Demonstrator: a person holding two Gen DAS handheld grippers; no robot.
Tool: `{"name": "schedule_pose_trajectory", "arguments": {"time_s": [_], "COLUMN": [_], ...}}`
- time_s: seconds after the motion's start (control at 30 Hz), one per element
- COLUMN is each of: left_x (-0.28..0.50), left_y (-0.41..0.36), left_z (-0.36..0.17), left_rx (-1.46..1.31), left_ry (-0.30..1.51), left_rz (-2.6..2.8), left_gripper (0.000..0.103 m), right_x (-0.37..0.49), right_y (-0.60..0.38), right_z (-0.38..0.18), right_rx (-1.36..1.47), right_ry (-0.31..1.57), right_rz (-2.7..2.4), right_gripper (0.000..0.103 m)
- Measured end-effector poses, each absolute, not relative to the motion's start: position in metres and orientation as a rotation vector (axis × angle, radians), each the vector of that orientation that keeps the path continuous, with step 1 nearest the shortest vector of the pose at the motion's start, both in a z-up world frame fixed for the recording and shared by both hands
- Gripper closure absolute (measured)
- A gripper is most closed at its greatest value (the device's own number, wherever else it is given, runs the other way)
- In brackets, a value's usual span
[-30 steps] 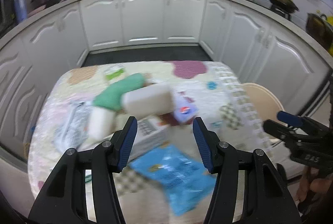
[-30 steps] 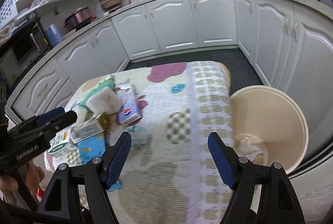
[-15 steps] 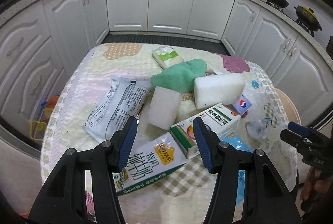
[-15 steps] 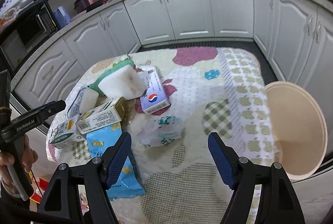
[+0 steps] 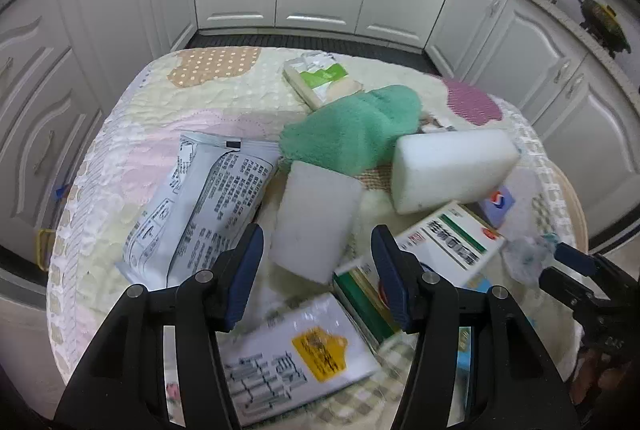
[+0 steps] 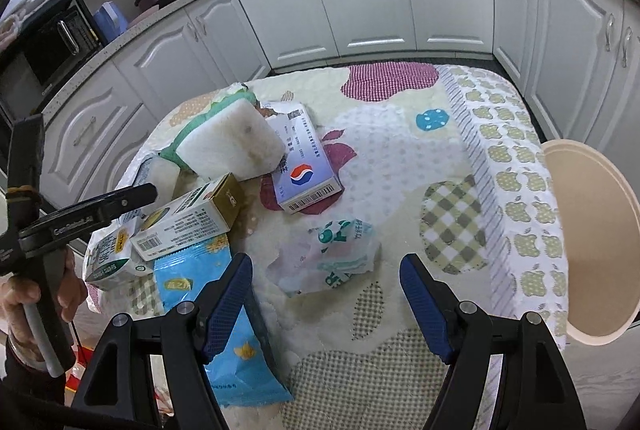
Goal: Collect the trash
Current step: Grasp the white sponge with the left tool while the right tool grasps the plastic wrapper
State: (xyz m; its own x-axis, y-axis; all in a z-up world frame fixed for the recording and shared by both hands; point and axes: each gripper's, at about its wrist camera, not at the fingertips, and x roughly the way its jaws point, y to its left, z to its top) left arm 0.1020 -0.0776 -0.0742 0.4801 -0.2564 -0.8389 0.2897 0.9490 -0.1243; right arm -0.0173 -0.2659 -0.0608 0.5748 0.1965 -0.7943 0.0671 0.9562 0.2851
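The left gripper is black plastic with triangular cut-outs in its two arms, silver screw heads at the joints, and ribbed blue pads lining the fingers. The right gripper is built the same way, its blue pads cross-hatched. At nine o'clock in the right wrist view, white lettering marks the left gripper's black finger, and the hand grips a grey handle above a dark cuff.

Just below the left jaws, the milk carton is motion-blurred, its print unreadable. The right gripper is cut off by the frame edge. Under the right jaws, the blue packet lies partly hidden; the bin is cut off.
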Motion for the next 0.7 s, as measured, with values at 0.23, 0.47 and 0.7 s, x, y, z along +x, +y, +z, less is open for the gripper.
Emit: {"name": "schedule_pose_trajectory", "arguments": {"time_s": [0.23,0.47,0.7], "left_x": [0.115,0.113,0.097], "left_y": [-0.084,-0.076,-0.07], "left_z": [-0.087,-0.078,-0.048], "left_rx": [0.03,-0.016,-0.034], "left_ry": [1.05,1.012,0.929], "left_rz": [-0.351,-0.362,-0.356], "left_gripper": [0.053,0.067,0.067], "right_x": [-0.005,-0.005,-0.021], "right_y": [-0.27,-0.274,-0.271], "right_z": [-0.074,-0.076,-0.051], "right_rx": [0.357,0.402,0.364], "right_ry": [0.97,0.96,0.888], "right_rz": [0.073,0.099,0.121], "right_gripper": [0.029,0.064,0.068]}}
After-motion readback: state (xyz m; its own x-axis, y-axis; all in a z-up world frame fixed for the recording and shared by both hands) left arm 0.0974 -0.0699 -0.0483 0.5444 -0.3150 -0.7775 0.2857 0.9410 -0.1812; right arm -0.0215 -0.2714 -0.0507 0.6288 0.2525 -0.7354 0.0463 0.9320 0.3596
